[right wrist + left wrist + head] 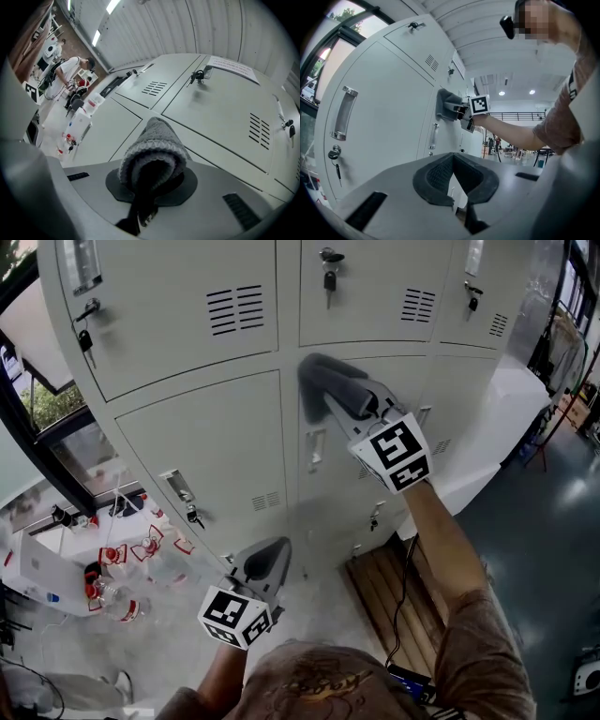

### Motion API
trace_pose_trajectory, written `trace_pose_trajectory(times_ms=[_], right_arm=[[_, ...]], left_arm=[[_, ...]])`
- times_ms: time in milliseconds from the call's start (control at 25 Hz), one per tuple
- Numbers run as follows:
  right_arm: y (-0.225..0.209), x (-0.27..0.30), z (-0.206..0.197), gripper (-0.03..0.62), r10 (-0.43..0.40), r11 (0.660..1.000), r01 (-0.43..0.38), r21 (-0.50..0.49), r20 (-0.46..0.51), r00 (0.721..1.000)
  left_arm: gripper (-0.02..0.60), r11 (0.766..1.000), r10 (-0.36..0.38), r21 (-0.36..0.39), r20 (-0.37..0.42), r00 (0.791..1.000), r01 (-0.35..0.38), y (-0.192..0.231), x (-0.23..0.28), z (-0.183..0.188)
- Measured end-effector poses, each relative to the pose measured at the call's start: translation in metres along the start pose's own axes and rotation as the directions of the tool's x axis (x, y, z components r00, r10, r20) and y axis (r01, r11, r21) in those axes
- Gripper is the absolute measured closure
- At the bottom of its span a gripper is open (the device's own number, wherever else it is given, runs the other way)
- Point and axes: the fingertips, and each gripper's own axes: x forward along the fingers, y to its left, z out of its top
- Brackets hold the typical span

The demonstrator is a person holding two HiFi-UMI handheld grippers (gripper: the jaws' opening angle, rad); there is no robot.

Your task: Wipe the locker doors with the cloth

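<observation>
Right gripper (349,405) outstretched; cloth (321,381) against door (330,495)

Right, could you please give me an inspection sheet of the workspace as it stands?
Surface: pale grey locker doors, keys hanging in the locks.
Job's things: grey cloth held against a door.
Clutter: plastic bottles on the floor at left.
Grippers: right gripper shut on the cloth; left gripper shut, empty, held low.
Cables: black cable across the wooden slats.
Surroundings: window at left.
</observation>
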Motion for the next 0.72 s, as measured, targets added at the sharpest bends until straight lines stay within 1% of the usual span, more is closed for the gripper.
trace_pose_trajectory(times_ms=[320,720], right_arm=[[0.021,0.000,-0.026,0.559,0.029,0.999,-0.028,0.044,-0.026,0.999],[0.047,-0.003,-0.067,0.559,0.070,0.990,-0.062,0.128,-0.056,0.996]], left_arm=[[0.580,1.000,0.003,0.000,-0.013,1.000,-0.003,0.000,-0.002,-0.005],[0.580,1.000,0.008,-0.008,-0.018,1.000,-0.008,-0.001,-0.002,-0.008]])
